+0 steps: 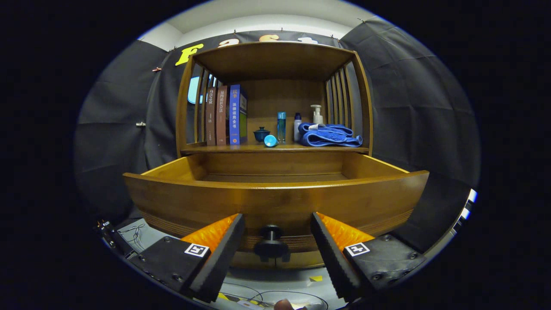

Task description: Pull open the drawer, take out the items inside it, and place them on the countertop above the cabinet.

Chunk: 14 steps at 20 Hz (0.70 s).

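Note:
The wooden drawer [275,202] stands pulled out of the cabinet, its front panel just ahead of my fingers. Its dark round knob [271,245] sits between my fingers, untouched. My gripper [275,258] is open, with a wide gap on both sides of the knob. The drawer's inside is mostly hidden behind its front wall; the visible strip of its floor shows nothing. On the countertop [275,149] above lie a folded blue towel [329,135], a small blue ball [270,141], a dark teal lidded cup [261,134], a tall blue bottle [281,126], a small white bottle [297,127] and a pump bottle [317,114].
Three books [226,115] stand upright at the countertop's left, under a slatted wooden hutch [275,60]. Cables [258,297] and yellow tape lie on the grey floor below the drawer. Black cloth walls close in on both sides.

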Available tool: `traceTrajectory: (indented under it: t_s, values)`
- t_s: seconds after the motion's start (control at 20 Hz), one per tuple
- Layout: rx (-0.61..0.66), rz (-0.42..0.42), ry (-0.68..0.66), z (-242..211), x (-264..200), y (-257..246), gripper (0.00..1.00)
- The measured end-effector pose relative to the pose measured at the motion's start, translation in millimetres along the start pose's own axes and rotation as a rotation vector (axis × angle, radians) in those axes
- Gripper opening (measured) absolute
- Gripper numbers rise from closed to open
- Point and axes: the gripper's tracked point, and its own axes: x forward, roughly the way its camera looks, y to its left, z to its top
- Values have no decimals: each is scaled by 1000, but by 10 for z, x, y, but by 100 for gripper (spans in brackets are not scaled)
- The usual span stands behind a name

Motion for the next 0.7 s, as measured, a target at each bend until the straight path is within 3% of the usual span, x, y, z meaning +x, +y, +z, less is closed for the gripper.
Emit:
traceTrajectory:
  t_s: [0.4, 0.7]
  values:
    - [-37, -10, -1, 21, 103, 33, 99]
    - [-50, 0, -11, 95, 535, 95, 99]
